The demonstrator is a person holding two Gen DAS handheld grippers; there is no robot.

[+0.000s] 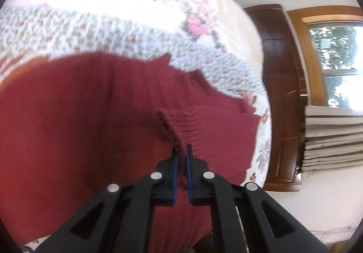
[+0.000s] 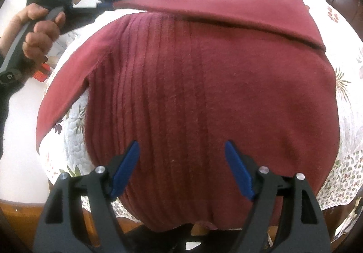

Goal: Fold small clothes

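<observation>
Fabric of a dark red knit sweater (image 2: 204, 94) covers most of both views, lying spread on a bed with a floral quilt (image 2: 344, 173). In the left wrist view the left gripper (image 1: 182, 153) is pressed together on a ribbed cuff (image 1: 181, 121) at the end of one sleeve, the knit bunched between the two blue pads (image 1: 174, 176) and standing up from the body of the sweater. The right wrist view shows the same grip from the far side: the left gripper (image 2: 109, 2) holds that sleeve (image 2: 226, 10) stretched taut across the upper part of the garment, lifted off it, while a hand (image 2: 38, 33) wraps the gripper's handle at the left edge. The other sleeve (image 2: 68, 92) runs down along the left side of the sweater onto the quilt. The right gripper (image 2: 181, 157) hangs just over the lower middle of the sweater with its blue fingers (image 2: 127, 169) spread wide and nothing between them; vertical ribs in the knit run between the fingers. A dark wooden cabinet (image 1: 281, 94) and a wood-framed window (image 1: 335, 49) stand beyond the bed in the left wrist view, with a stack of grey folded material (image 1: 333, 137) below the window.
</observation>
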